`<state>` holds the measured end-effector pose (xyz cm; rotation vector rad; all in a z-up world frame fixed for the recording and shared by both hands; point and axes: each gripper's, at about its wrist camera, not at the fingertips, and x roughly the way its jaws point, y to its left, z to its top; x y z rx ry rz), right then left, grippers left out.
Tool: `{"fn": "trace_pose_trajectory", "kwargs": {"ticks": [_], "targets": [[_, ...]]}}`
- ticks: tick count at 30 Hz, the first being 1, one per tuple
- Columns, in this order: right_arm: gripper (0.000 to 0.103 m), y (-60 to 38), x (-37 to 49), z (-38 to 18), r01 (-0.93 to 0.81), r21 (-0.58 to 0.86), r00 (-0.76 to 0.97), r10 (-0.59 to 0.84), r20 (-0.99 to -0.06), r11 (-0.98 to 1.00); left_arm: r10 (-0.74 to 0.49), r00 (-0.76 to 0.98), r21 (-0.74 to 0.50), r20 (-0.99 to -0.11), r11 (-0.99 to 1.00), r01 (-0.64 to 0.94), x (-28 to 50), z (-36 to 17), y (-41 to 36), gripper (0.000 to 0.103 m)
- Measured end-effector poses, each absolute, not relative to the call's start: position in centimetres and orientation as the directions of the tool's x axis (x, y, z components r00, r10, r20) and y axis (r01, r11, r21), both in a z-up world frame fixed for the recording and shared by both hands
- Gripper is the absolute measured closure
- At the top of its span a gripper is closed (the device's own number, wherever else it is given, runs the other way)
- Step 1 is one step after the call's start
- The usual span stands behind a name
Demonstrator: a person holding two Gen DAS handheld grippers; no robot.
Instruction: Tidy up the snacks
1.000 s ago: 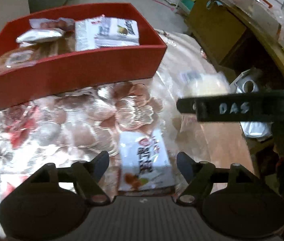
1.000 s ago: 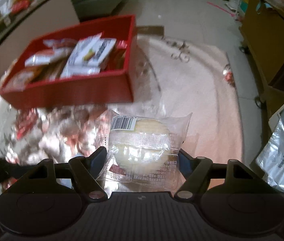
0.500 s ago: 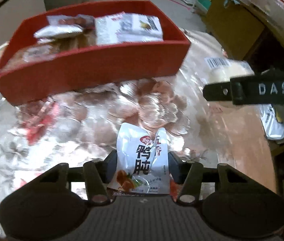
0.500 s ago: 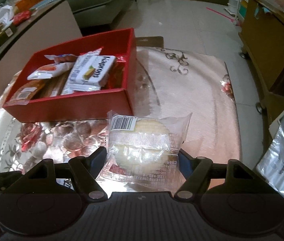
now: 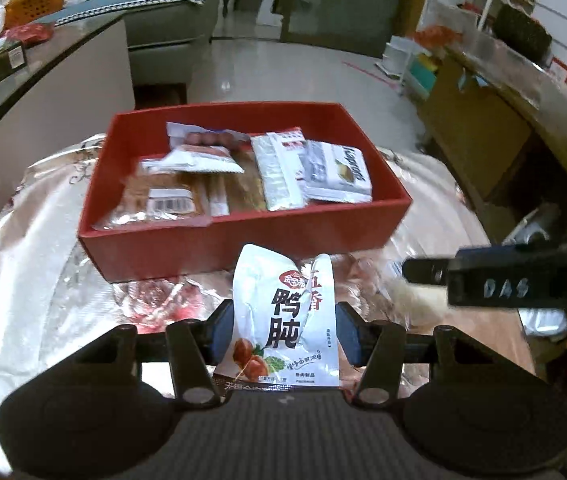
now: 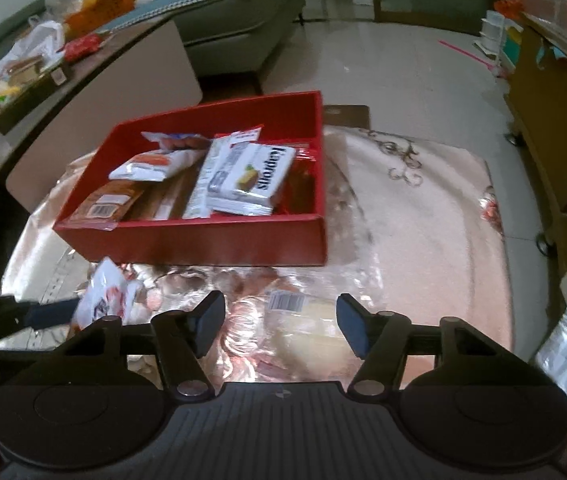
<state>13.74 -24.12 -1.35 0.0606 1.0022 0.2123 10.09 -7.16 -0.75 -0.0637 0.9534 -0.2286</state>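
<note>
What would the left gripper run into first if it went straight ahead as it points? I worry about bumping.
Probably the near wall of the red cardboard box; the left gripper holds the white foil snack pouch, whose tip would touch first. Depth is unclear.

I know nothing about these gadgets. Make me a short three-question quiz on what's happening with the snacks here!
1. True or false: the left gripper is shut on the white foil pouch with black Chinese lettering.
2. Where does the clear-wrapped pale round cake sit? A) in the red rectangular box; B) on the shiny floral tablecloth, between the right gripper fingers.
3. Fill in: the right gripper's jaws are ____.

Key: 1 true; 2 B; 3 open.
</note>
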Motion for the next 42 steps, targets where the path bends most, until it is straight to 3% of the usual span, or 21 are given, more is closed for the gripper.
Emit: {"fn": "trace_pose_trajectory", "kwargs": {"ticks": [4,6,17,21,26,34,39,42], "targets": [[0.032,-24.1,14.2,-2.5,-0.126,0.124,0.493,0.170,-0.853,0.984,-0.230,0.544,-0.174,-0.807,0.973,0.153,10.4,-1.0,-5.9,0.056],[0.023,-24.9,14.4,-3.1,-0.089,0.107,0.475,0.137,-0.869,0.990,-0.235,0.530,-0.180,-0.815,0.972,0.153,10.4,-1.4,-5.7,0.056],[0.014,-24.8,16.5,-7.7,0.012,0.158,0.391,0.141,-0.910,0.987,-0.237,0.489,-0.179,-0.840,0.970,0.162,10.7,-2.8,-6.1,0.056],[0.000,-24.2,16.5,-8.6,0.006,0.179,0.377,0.163,-0.912,0.984,-0.227,0.483,-0.172,-0.846,0.973,0.156,10.9,-3.2,-6.0,0.056],[0.000,-21.3,15.7,-9.5,-0.111,-0.001,0.380,0.041,-0.924,0.994,-0.214,0.480,-0.160,-0.850,0.975,0.153,10.9,-3.5,-5.6,0.056],[0.000,-21.8,15.1,-9.4,-0.095,0.014,0.408,0.052,-0.912,0.995,-0.212,0.484,-0.153,-0.849,0.975,0.158,10.8,-3.4,-5.3,0.056],[0.021,-22.1,15.0,-8.5,-0.078,0.004,0.420,0.037,-0.907,0.997,-0.209,0.501,-0.146,-0.839,0.976,0.163,10.6,-2.9,-5.3,0.056],[0.023,-22.3,14.5,-8.2,-0.084,0.019,0.413,0.053,-0.909,0.996,-0.212,0.510,-0.146,-0.834,0.975,0.168,10.5,-2.6,-5.3,0.056]]}}
